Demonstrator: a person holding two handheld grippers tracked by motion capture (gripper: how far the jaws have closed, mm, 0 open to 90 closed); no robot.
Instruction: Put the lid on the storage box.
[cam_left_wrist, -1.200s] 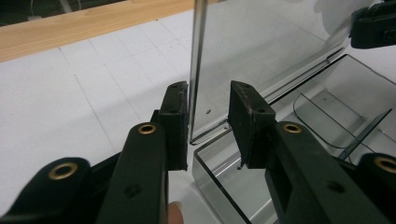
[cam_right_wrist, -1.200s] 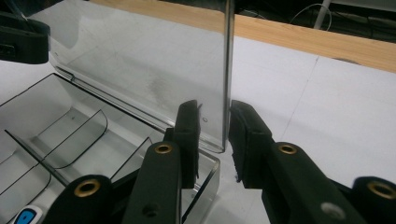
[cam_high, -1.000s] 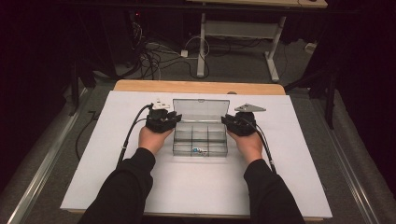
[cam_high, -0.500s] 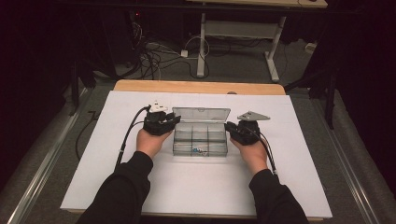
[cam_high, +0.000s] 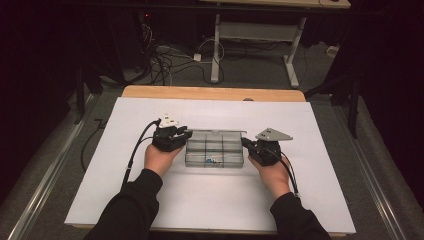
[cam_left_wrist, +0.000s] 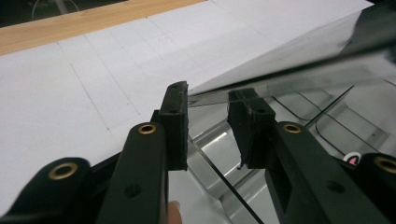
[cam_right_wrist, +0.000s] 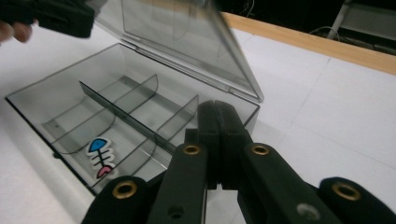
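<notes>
Lowered since a second ago: clear lid of the compartment box, now half shut. Right gripper drawn nearer the box's right end, jaws just clenched on nothing. Left gripper parted around the lid's left edge, not pinching. Box mid-table, long axis left-right, hinge on its far side; bare white surface all round.

Box between left gripper and right gripper | sticker in compartment left of right gripper | lid raised beyond.
</notes>
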